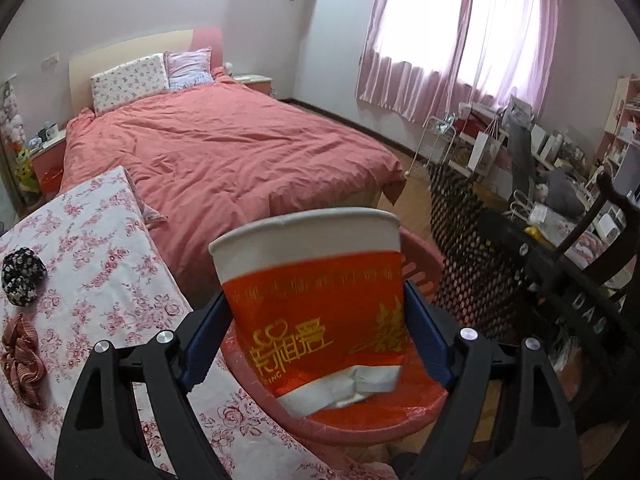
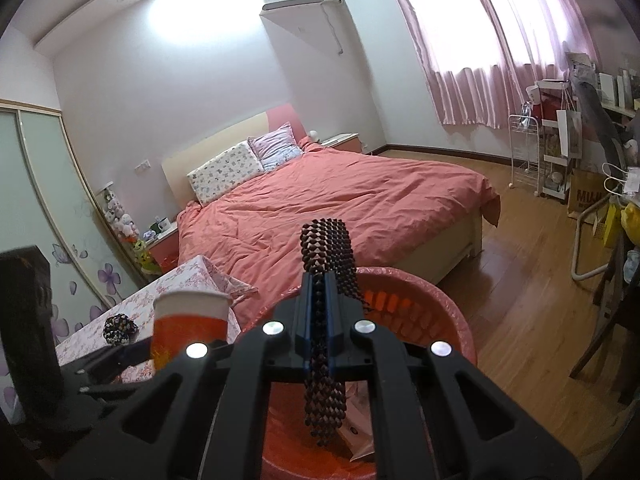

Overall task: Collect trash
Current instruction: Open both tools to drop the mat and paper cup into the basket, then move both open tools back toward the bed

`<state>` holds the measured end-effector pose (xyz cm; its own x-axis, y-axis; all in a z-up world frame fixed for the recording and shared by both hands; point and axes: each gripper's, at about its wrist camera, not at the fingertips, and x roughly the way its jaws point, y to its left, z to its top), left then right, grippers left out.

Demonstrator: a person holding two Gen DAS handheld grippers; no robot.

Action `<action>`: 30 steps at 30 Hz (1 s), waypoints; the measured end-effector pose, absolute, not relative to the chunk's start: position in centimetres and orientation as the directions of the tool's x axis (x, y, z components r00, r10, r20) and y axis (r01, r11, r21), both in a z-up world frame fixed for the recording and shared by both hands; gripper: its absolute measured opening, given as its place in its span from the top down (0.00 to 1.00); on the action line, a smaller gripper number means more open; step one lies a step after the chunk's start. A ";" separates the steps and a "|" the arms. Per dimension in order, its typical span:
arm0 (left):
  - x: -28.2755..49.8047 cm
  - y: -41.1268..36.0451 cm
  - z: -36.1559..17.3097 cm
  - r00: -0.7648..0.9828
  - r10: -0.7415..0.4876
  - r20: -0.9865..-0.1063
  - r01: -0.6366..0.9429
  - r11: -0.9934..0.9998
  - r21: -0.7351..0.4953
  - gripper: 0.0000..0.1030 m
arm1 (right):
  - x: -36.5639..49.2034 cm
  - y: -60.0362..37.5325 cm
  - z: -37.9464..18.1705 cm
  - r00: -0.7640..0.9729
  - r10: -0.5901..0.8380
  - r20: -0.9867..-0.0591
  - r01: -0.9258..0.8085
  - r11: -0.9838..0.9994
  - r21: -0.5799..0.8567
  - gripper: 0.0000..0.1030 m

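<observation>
A paper cup (image 1: 310,304), red-orange below a white band, is clamped between the blue-padded fingers (image 1: 200,354) of the left gripper (image 1: 316,344), held over a red plastic basket (image 1: 420,276) beside a table with a floral cloth (image 1: 92,248). The cup stands nearly upright, rim up and leaning slightly left, its long axis close to vertical. Its base is crumpled and partly torn. Gold Chinese characters run across the red band; motion blur leaves most unreadable, and only the letters "ING" show at lower left. The cup hides much of the basket's inside.

In the right wrist view, the right gripper (image 2: 319,320) is closed on a black mesh piece (image 2: 326,252) that runs lengthwise between its fingers, one end rising ahead, the other hanging over the basket (image 2: 448,300); what the piece is cannot be made out. The same cup (image 2: 190,324) appears at left, its lower part hidden.

Behind lie a bed with a coral cover (image 1: 224,152), pink curtains (image 1: 460,36), and two scrunchies (image 1: 22,282) on the cloth.
</observation>
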<state>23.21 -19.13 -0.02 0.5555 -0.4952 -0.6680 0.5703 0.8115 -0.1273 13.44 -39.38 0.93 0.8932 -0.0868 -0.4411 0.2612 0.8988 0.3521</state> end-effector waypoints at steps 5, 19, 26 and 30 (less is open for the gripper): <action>23.5 -18.7 -1.4 0.544 -0.461 -0.701 0.551 0.826 -0.115 0.16 | 13.8 -40.1 0.0 0.886 -0.083 -0.456 0.277 0.883 0.378 0.71; 25.0 -12.9 -2.6 0.610 -0.276 -0.743 0.408 0.913 -0.004 0.16 | 14.2 -37.7 -0.6 0.862 -0.124 -0.491 0.302 0.904 0.302 0.60; 25.6 -7.3 -2.3 0.652 -0.143 -0.745 0.283 0.957 0.064 0.15 | 14.4 -34.9 -0.2 0.861 -0.123 -0.494 0.272 0.931 0.243 0.54; 25.9 -3.0 -1.9 0.679 -0.062 -0.731 0.186 0.978 0.090 0.15 | 14.6 -33.5 -0.1 0.858 -0.104 -0.503 0.250 0.939 0.234 0.53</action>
